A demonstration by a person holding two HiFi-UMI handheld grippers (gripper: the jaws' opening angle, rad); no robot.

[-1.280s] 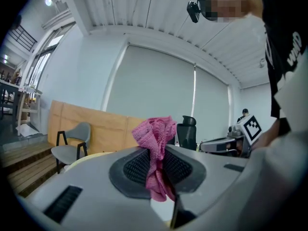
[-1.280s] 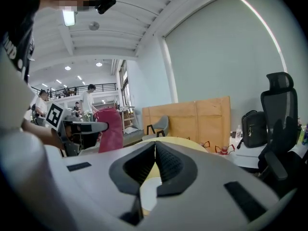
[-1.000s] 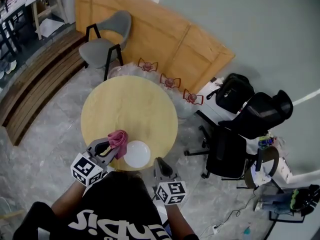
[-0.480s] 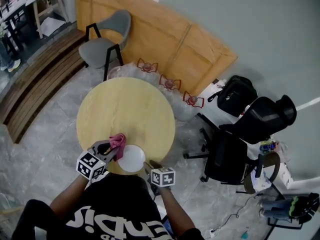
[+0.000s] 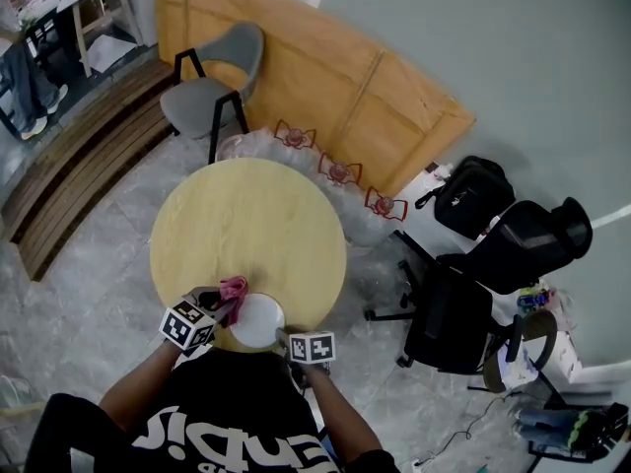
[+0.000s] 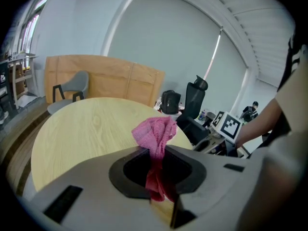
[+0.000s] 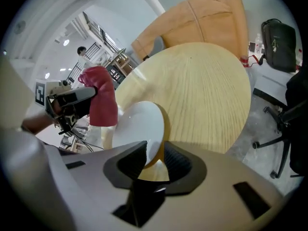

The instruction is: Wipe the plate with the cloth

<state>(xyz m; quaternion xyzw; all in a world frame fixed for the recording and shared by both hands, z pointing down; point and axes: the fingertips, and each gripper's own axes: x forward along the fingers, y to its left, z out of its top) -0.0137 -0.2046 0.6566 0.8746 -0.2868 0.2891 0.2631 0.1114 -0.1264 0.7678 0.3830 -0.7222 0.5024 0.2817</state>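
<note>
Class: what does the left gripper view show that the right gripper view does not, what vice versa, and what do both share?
Left only: the marker cube on the right gripper. Right only: the white plate, its rim between that gripper's closing fingers. Both: the pink cloth in the left gripper, and the round wooden table.

L hand-held gripper point(image 5: 222, 305) clamped, angled down

Round wooden table point(image 5: 246, 215) below me, grey chair point(image 5: 209, 92) beyond it, big wooden board point(image 5: 325, 92) against the wall, black office chair point(image 5: 449, 308) and black bag point(image 5: 471, 197) off right.
</note>
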